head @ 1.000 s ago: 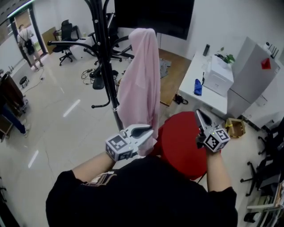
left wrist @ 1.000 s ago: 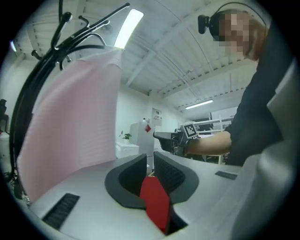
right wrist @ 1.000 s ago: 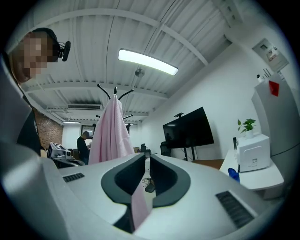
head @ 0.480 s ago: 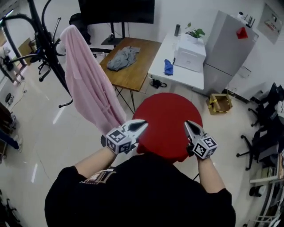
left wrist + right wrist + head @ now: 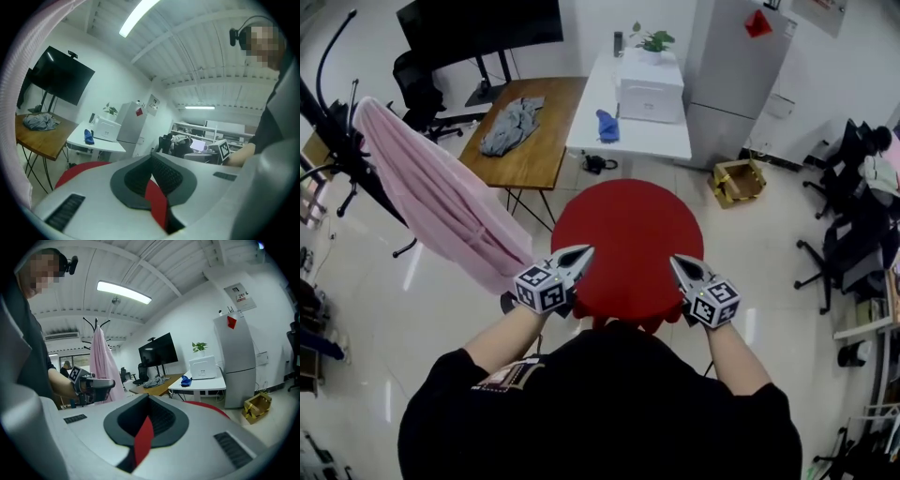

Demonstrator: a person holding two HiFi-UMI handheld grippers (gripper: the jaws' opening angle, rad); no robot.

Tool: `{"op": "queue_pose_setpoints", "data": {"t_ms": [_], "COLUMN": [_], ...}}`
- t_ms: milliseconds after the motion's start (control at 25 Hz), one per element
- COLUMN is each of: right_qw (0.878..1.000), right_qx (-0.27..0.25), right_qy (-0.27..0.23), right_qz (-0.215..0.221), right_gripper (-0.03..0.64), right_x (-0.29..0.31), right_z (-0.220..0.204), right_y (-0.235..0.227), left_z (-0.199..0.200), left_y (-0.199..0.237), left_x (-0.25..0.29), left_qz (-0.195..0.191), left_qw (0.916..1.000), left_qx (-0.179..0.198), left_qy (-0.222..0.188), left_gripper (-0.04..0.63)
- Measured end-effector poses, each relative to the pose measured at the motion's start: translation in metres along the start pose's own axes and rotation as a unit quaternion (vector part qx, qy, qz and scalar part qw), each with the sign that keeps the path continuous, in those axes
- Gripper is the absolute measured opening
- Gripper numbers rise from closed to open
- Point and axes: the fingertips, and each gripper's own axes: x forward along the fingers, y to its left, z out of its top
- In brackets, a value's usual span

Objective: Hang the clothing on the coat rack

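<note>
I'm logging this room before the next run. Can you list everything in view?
Pink garment: one, pink, draped on coat rack
Coat rack: one, black, far left
Round stool: one, red, under both grippers
Wooden table: one, brown, holds grey clothing
White table: one, white, holds blue item
Cabinet: one, grey, back right
Cardboard box: one, brown, floor by cabinet
Screen: one, black, back left
Left gripper, right gripper: two, grey, jaws shut, empty

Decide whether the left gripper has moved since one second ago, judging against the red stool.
Yes. The left gripper, then at the pink garment's hem, now reaches right over the stool's left edge.
</note>
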Motion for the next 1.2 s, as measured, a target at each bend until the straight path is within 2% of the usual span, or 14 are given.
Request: {"op": "queue_pose_setpoints", "data": {"t_ms": [440,1200], "right_qw": [1.000,1.000], "right_qx": [-0.002,-0.005], "right_qy": [0.017,0.006], "right_qz": [0.007,0.007], "right_gripper": [-0.009,-0.008], "right_x": [0.007,0.001], "right_z": [-0.008,-0.002], "right_y": [0.004,0.007], "left_z": [-0.003,0.006], "left_y": [-0.011,-0.019], "left_x": [0.000,-0.009], "left_qz": [-0.027,-0.023], "left_qw": [0.9991,0.9988], "left_qx": [0.030,0.041], "left_qy": [0.017,0.012], "left_gripper": [-0.006,-0.006]}}
